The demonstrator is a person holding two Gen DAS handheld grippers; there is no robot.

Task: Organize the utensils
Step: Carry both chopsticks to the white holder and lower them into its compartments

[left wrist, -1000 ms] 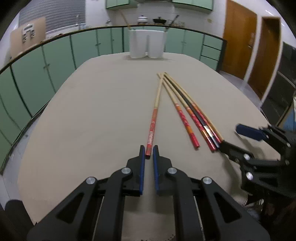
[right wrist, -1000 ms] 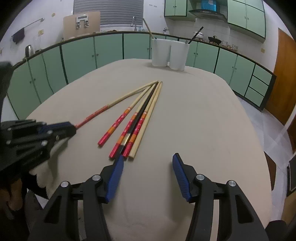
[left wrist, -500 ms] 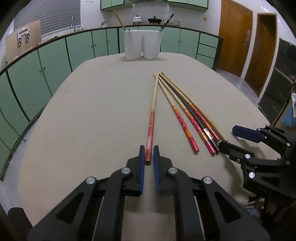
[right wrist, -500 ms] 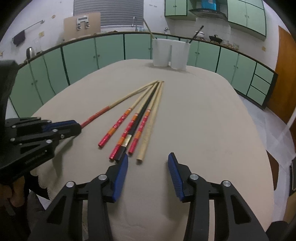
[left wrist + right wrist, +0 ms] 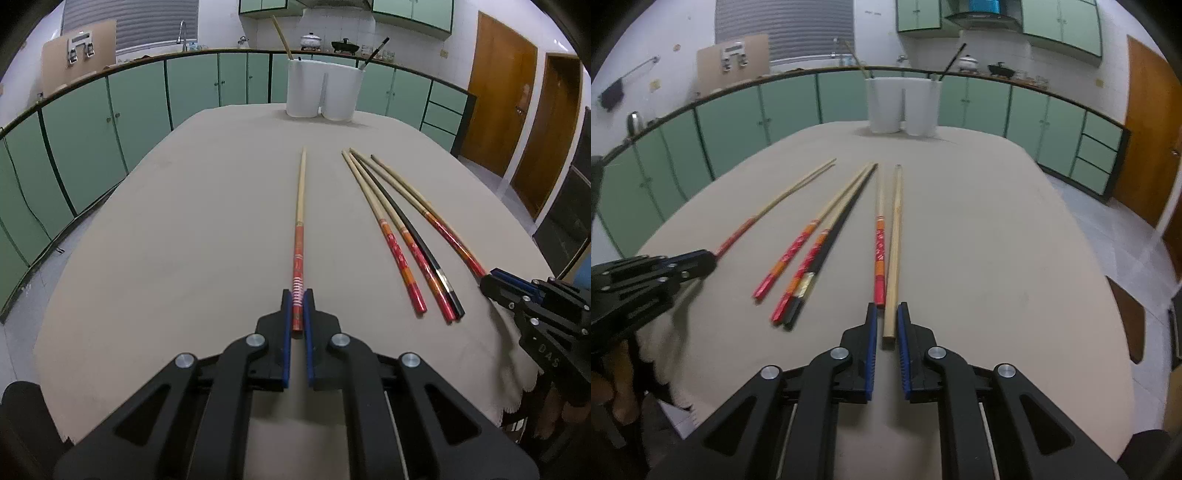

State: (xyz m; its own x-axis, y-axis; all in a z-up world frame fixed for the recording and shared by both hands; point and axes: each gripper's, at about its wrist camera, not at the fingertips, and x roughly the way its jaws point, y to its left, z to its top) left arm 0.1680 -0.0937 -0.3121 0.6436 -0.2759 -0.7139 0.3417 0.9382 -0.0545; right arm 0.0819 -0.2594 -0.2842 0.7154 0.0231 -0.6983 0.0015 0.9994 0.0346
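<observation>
Left wrist view: left gripper point(image 5: 297, 301) clenched on red-handled bamboo chopstick point(image 5: 298, 254), stick running straight ahead over beige tablecloth point(image 5: 184, 229). Three loose chopsticks point(image 5: 406, 240) lay off to its right; white twin-cup utensil holder point(image 5: 323, 92) far ahead.

Right wrist view: right gripper point(image 5: 887, 314), jaws just closing, blue pads hugged plain pale wooden chopstick point(image 5: 894, 251). Red-and-orange patterned chopstick point(image 5: 880, 254) lay touching just left of it.

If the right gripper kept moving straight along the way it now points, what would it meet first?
The right gripper has just closed on the plain wooden chopstick. Since it points down at a slant, it would probably press into the beige tablecloth first; the white utensil holder stands farther along that line.
</observation>
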